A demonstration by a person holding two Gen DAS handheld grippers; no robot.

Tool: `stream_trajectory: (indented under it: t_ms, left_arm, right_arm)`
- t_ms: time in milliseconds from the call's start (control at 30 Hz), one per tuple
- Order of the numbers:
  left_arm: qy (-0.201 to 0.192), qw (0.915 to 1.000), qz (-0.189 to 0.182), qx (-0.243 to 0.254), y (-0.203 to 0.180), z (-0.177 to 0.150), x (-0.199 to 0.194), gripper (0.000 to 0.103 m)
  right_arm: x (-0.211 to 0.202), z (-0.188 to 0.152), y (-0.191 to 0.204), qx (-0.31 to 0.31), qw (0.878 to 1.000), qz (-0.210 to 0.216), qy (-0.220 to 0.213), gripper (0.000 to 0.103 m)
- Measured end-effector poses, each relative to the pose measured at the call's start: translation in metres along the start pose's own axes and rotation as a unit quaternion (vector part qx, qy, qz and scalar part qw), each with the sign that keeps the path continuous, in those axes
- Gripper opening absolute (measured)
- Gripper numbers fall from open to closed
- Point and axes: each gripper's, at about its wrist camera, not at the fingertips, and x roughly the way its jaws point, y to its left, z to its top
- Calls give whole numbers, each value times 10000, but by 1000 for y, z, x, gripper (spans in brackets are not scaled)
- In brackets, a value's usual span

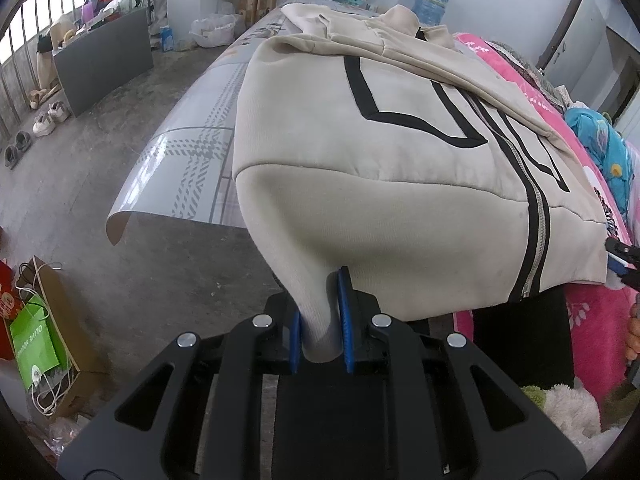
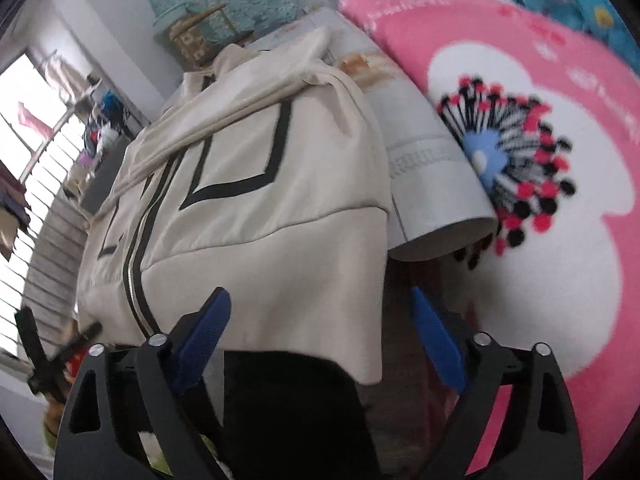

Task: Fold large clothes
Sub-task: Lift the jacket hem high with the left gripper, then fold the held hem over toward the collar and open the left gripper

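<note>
Left of the jacket (image 1: 360, 120) we have bare tabletop (image 1: 200, 120) to pass over; right of the jacket, the pink blanket (image 2: 520, 240) crowds the edge.

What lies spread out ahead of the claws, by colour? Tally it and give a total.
Cream: 1, the zip jacket
Pink: 1, the blanket
Blue: 1, the flowered cloth
Grey: 1, the patterned sheet
Total: 4
</note>
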Motion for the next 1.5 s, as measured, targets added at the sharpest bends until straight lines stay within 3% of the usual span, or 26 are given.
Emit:
stream_trajectory:
  t_ms: [167,300,467,800,1100,1233,1400,1500]
  left_arm:
    - [3,10000,-42,-31,1,0,-1,15]
    - [-25,10000,-81,-30,1,0,-4,15]
    - [-276,9991,-262,192,-5,-1,-26,9]
    - [-762,9916,-1017,223,-22,19,-62,5]
    - [-1326,9756,-1685,-462,-6,90,-67,5]
    - [-1495,9723,-1642,-724,4,127,-53,5]
    - [-1245,9785,-1335,-964,14,167,-7,6]
    - [-1000,9828,-1067,-1126,21,178,21,10]
  right_arm:
    - [15,-6,-14,441,9975,469,289,68]
    - [17,-17,-9,384,9969,531,431,52]
    - [13,-25,-3,298,9971,427,554,10]
    - [-32,-14,16,-35,9989,435,164,6]
    - [-45,49,38,-172,9954,813,-476,6]
    - [-34,89,51,-228,9932,843,-763,6]
    - [7,138,51,-9,9935,768,-835,6]
    - [41,156,42,195,9947,772,-656,10]
